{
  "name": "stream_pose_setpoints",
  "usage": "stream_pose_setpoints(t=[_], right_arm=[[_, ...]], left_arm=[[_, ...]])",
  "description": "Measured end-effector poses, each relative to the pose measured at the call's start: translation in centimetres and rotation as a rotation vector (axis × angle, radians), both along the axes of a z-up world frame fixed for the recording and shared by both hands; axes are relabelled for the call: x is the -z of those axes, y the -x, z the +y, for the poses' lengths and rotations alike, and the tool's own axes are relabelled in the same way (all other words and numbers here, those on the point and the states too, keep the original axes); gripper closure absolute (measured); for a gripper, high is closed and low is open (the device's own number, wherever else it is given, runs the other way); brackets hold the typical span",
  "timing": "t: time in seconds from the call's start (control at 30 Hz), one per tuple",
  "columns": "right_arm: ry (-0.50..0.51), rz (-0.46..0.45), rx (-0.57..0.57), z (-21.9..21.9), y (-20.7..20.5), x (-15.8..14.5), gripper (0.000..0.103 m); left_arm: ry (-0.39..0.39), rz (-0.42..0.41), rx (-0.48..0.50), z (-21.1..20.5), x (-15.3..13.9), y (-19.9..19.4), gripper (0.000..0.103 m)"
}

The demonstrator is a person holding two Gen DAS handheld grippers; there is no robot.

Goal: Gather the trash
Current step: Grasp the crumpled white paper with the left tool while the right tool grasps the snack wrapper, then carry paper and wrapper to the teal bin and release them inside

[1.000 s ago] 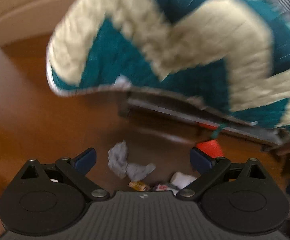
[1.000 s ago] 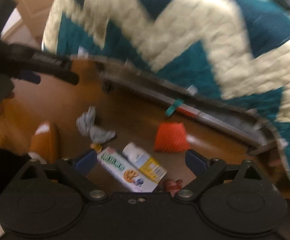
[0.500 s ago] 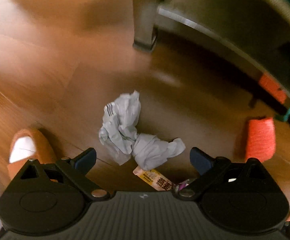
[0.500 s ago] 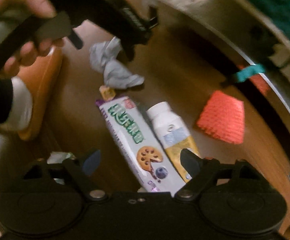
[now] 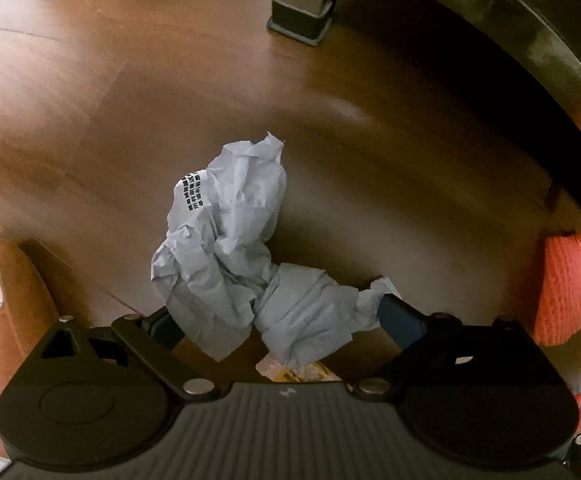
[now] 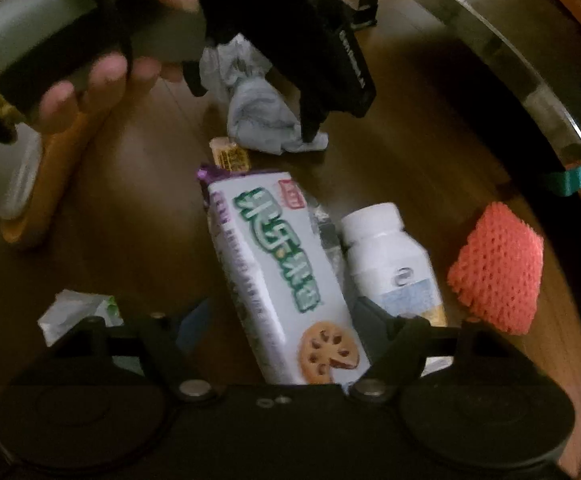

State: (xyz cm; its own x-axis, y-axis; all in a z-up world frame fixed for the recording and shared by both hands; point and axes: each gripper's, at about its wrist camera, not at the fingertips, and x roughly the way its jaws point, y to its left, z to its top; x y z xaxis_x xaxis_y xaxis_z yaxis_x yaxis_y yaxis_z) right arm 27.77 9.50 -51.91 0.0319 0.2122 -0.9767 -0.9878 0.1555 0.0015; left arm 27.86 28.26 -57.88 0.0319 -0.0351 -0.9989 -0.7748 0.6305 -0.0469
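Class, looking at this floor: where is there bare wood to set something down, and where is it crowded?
Bare floor lies beyond the crumpled paper, left of the furniture leg. Another strip separates the paper from the orange net. It is crowded where the snack packet, white bottle and small wrapper cluster.

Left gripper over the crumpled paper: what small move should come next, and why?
Probably close the left gripper. Its jaws stand open on either side of the crumpled gray paper, which lies on the wooden floor between the fingertips, so it looks ready to be pinched.
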Motion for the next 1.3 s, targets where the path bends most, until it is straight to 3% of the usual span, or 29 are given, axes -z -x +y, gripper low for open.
stream_pose_setpoints(t=[0.13,0.23,0.27,0.33,0.4,0.67,0.87,1.1,1.3], right_arm=[[0.0,-0.028,-0.01,0.1,0.2,0.0,0.038],[-0.016,-0.046,-0.026,0.1,0.5,-0.6,0.053],[-0.018,-0.054,-0.03,0.1,0.7,-0.8,0.063],[-0.014,-0.057,-0.029,0.1,0.8,-1.3,0.072],[-0.009,-0.049,-0.03,0.1,0.9,-1.7,0.089],[-0.045,-0.078,0.016,-1.0,1.5,-6.1,0.091],[-0.098,-0.09,0.11,-2.7,0.9,-12.4,0.091],[-0.206,-0.103,0.293,-5.8,0.3,-22.1,0.091],[-0.313,-0.16,0.411,-9.0,1.1,-29.9,0.091]], left_arm=[[0.029,-0.018,-0.04,0.5,0.7,0.3,0.012],[0.02,-0.021,-0.059,0.9,1.0,0.4,0.017],[0.014,-0.02,-0.062,0.9,0.8,0.3,0.023],[-0.005,-0.027,-0.069,0.9,0.4,0.4,0.043],[0.011,-0.048,-0.082,1.1,0.0,0.5,0.07],[-0.012,-0.021,-0.067,0.0,-2.2,0.8,0.071],[-0.057,-0.05,0.06,-2.6,-8.9,0.0,0.071],[-0.135,-0.175,0.212,-5.5,-19.3,-0.2,0.071],[-0.182,-0.304,0.276,-9.4,-28.6,2.0,0.071]])
